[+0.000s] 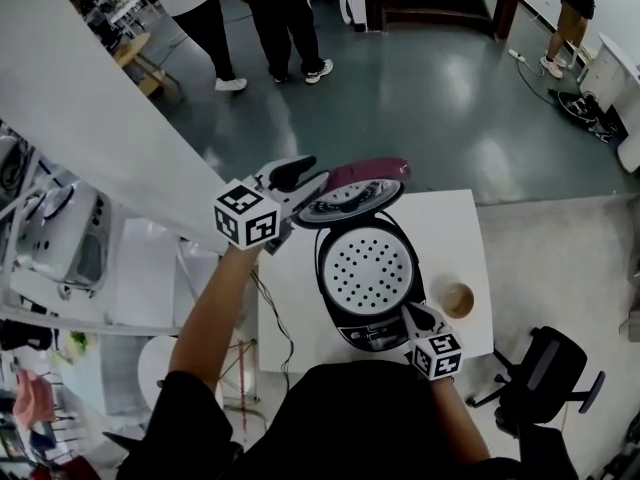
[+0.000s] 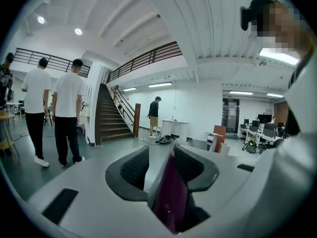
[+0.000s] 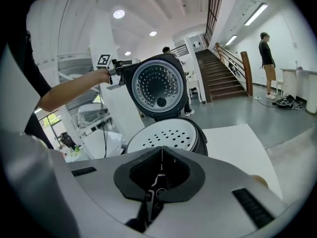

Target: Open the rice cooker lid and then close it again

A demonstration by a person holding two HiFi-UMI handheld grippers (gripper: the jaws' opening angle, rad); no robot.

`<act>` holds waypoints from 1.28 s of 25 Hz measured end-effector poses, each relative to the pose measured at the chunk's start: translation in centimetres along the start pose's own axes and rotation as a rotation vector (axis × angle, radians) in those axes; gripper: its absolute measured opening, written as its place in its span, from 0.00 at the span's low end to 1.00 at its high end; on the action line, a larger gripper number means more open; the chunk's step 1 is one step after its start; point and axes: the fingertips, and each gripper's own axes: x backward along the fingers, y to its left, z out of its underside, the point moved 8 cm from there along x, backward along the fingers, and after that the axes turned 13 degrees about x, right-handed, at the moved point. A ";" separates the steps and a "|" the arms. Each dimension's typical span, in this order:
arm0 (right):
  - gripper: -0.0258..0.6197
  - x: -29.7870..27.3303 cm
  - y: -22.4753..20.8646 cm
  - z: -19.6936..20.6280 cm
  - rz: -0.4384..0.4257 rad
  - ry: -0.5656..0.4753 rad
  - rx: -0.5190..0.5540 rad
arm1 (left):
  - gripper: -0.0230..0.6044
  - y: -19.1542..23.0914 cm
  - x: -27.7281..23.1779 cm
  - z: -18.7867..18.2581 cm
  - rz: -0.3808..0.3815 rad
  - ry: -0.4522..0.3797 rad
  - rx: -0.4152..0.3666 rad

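In the head view, a rice cooker point(image 1: 365, 273) is seen standing on a white desk point(image 1: 450, 233), with its lid point(image 1: 350, 193) raised at the far side. The lid's rim is met by the left tongs point(image 1: 312, 181), and the right tongs point(image 1: 410, 314) are held at the cooker's near front.

In the left gripper view, the lid's maroon edge is pinched between the left tongs.

In the right gripper view, the right tongs are pressed together with nothing between them, just above the control panel point(image 3: 157, 192). Beyond them the perforated inner plate point(image 3: 168, 135) is shown, and the upright lid is gripped at its edge by the left tongs.
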 end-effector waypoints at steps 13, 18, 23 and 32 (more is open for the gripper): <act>0.04 0.8 -0.6 0.9 0.040 -0.014 -0.062 | 0.23 -1.2 0.0 0.4 0.013 0.027 -0.076; 0.04 1.0 -0.2 1.0 0.041 -0.014 -0.075 | 0.20 -2.1 0.2 0.5 0.026 0.048 -0.136; 0.04 1.0 0.1 1.4 0.037 -0.010 -0.078 | 0.14 -3.1 0.0 0.4 0.049 0.125 -0.201; 0.04 1.4 0.3 1.8 0.047 0.001 -0.080 | 0.12 -4.4 0.2 0.7 0.089 0.192 -0.208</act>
